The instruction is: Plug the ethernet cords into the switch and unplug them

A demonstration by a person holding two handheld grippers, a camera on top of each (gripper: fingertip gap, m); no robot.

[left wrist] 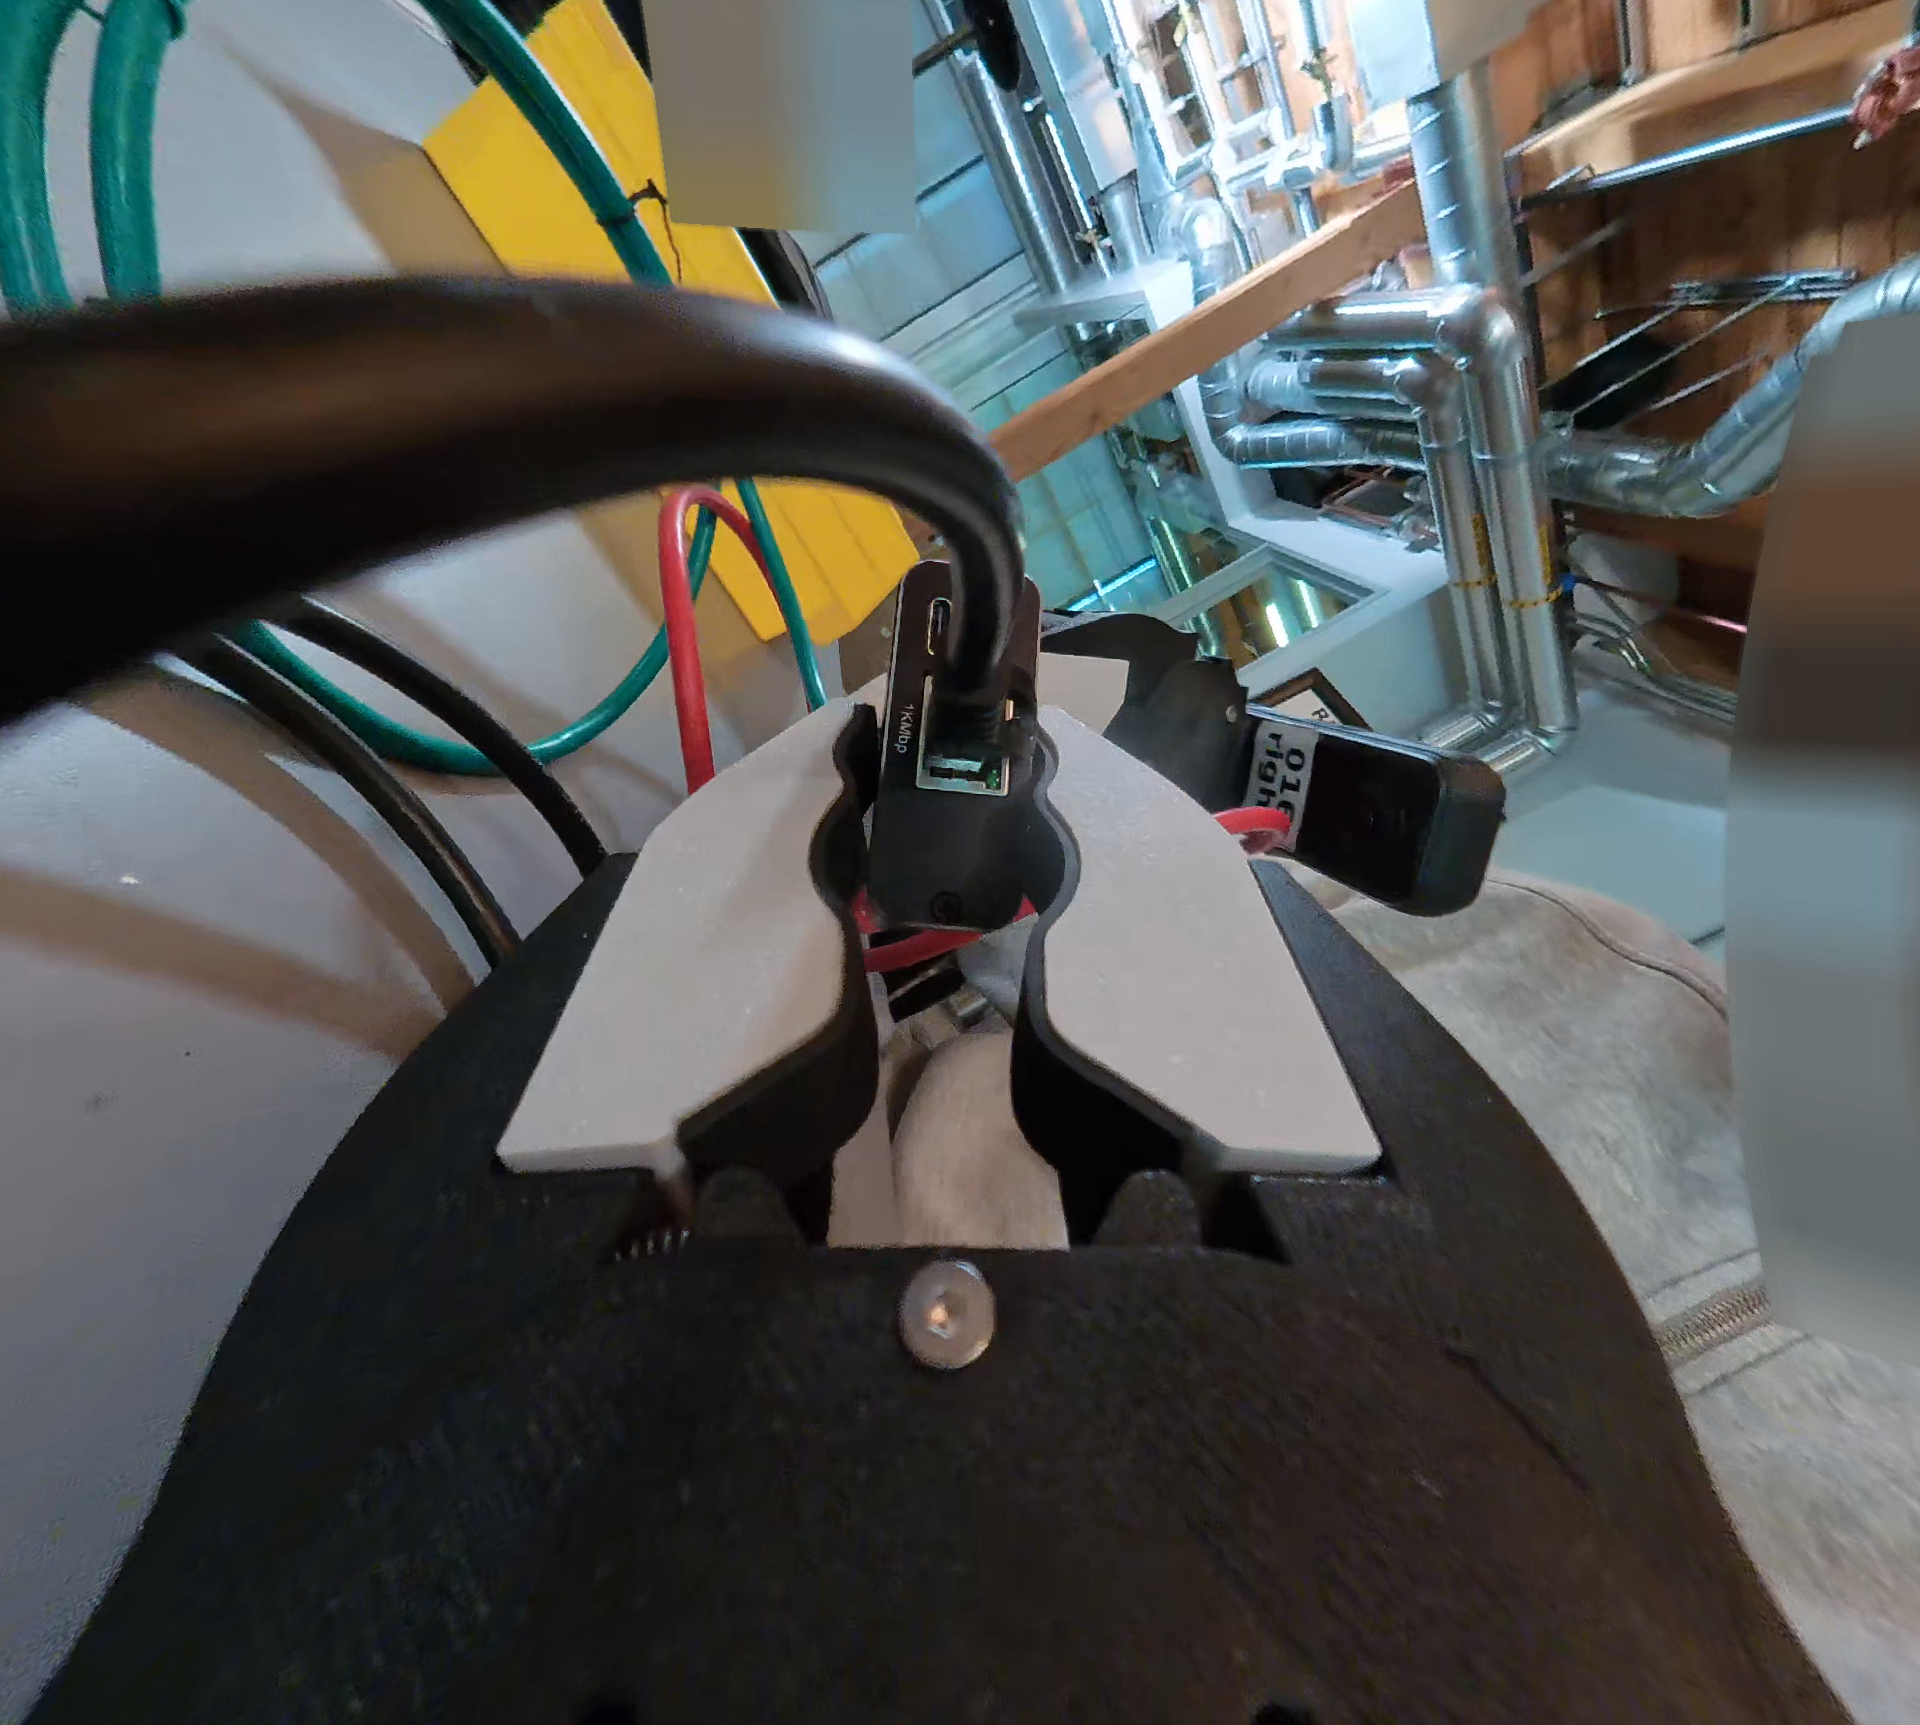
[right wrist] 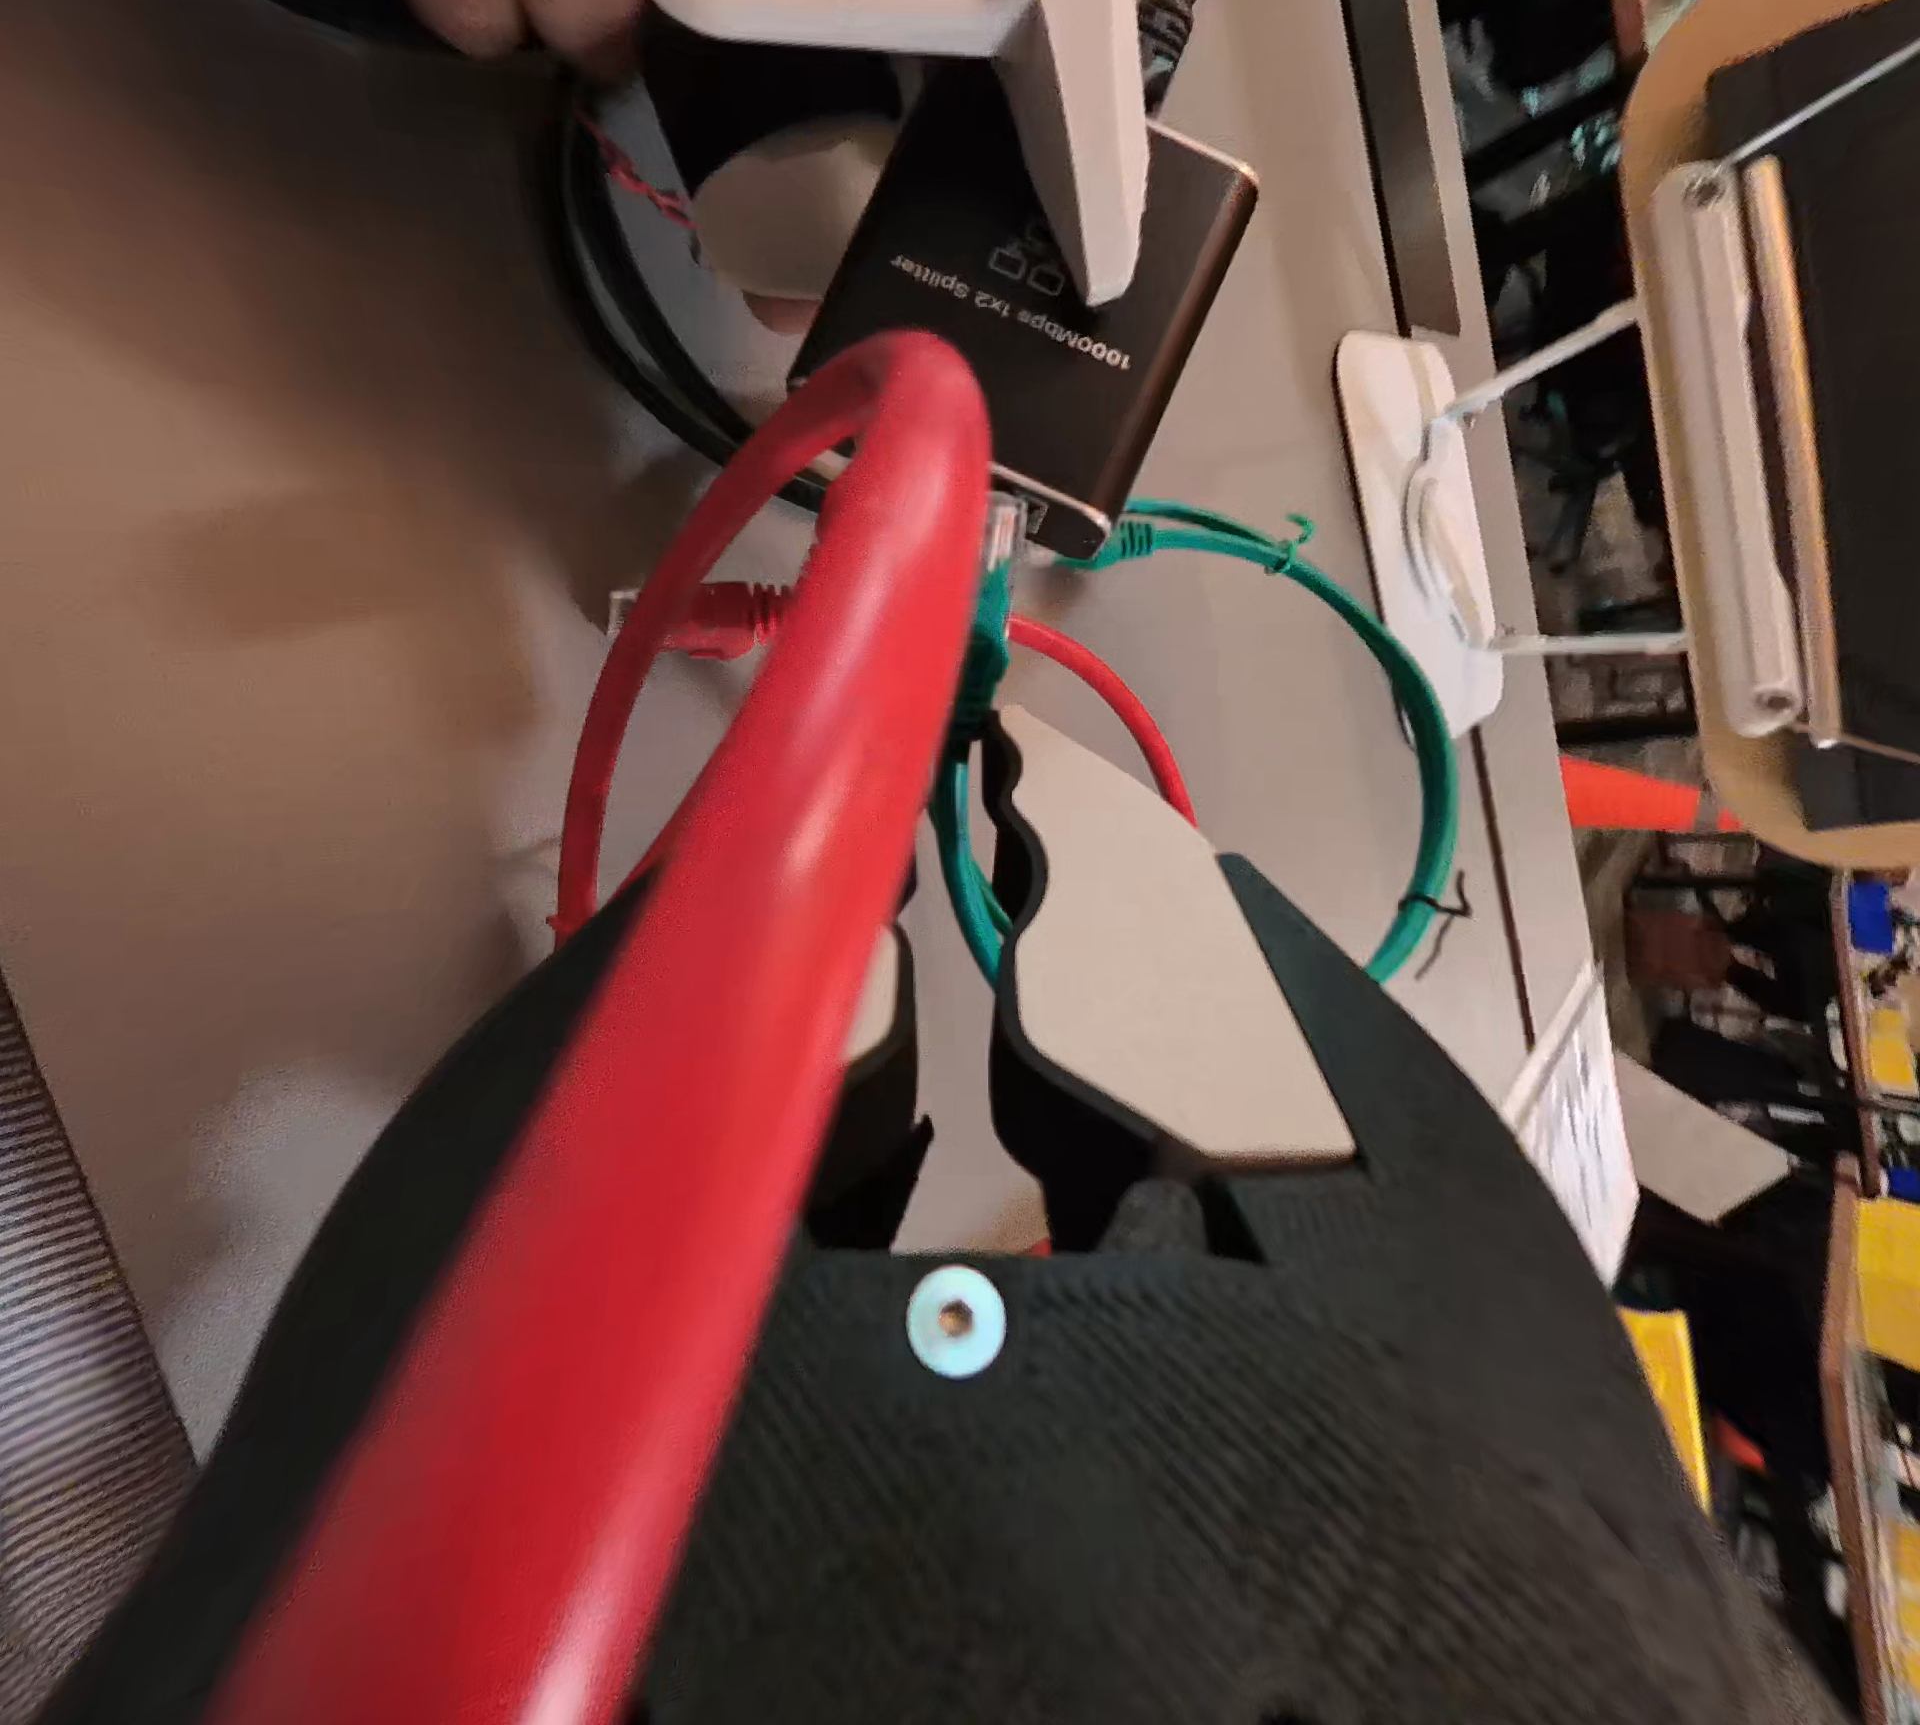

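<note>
Clamping the switch [left wrist: 951,834]: left hand-held gripper [left wrist: 945,802] has both fingers pressed on its sides, holding it above the surface [right wrist: 1247,636]. Black cord [left wrist: 520,387] plugged into its top port, the port beside it empty. Right hand-held gripper [right wrist: 951,886] is nearly closed around the green cord [right wrist: 982,647] just behind its plug, which sits at the switch's lower edge; seated or not, can't tell. Red cord [right wrist: 727,948] loops over the right gripper, its plug [right wrist: 727,621] lying loose on the surface.
</note>
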